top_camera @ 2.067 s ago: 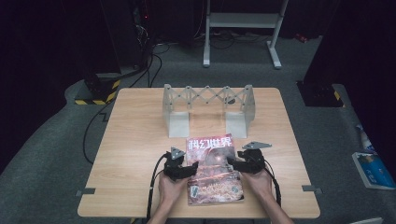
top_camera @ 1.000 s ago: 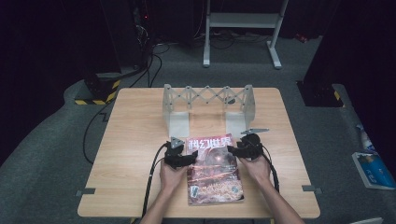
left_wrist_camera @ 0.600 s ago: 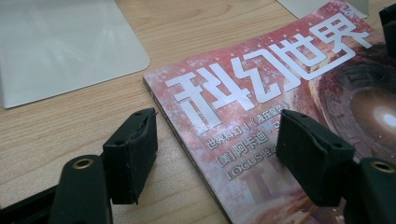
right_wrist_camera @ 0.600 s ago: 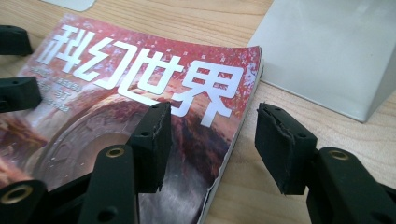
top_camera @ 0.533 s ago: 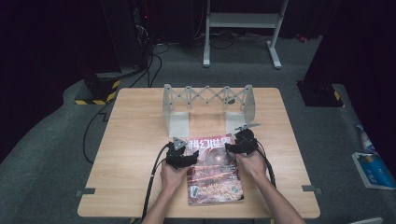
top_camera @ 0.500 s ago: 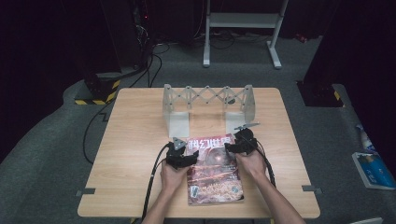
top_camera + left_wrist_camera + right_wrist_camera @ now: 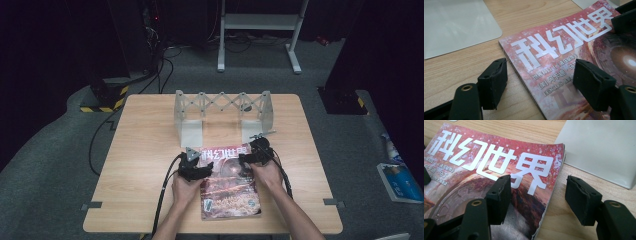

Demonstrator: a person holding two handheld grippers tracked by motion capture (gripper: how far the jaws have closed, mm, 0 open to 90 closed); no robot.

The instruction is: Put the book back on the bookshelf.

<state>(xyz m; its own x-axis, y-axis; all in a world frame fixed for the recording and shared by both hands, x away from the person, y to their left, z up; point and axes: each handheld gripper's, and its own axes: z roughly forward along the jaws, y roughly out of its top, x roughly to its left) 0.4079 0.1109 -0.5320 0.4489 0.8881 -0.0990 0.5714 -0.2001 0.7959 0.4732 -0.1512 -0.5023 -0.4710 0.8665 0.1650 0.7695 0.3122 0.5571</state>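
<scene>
Two grippers are working the top corners of one magazine (image 7: pixel 229 180), which is lying flat on the wooden table (image 7: pixel 145 150) in the lower middle of the high view, its red cover with large white characters facing up.

You are holding the left gripper (image 7: pixel 196 167) at the magazine's upper left corner. In the left gripper view its jaws are standing wide apart and straddling the spine edge of the magazine (image 7: pixel 564 65): one pad is sitting over bare table in the lower left of that frame, the other over the cover at the lower right. Neither pad is pressing on the paper.

You are holding the right gripper (image 7: pixel 254 155) at the upper right corner. Its jaws have just been opening and are now standing wide. In the right gripper view they are straddling the magazine's (image 7: pixel 486 162) open edge, one pad over the cover at lower left, the other over the table at the right, nothing clamped between them.

Just beyond the magazine's top edge, in the middle of the high view, a grey folding rack (image 7: pixel 222 112) with a scissor lattice is standing; its flat base plates are filling the upper left of the left gripper view (image 7: pixel 456 25) and the upper right of the right gripper view (image 7: pixel 604 150).
</scene>
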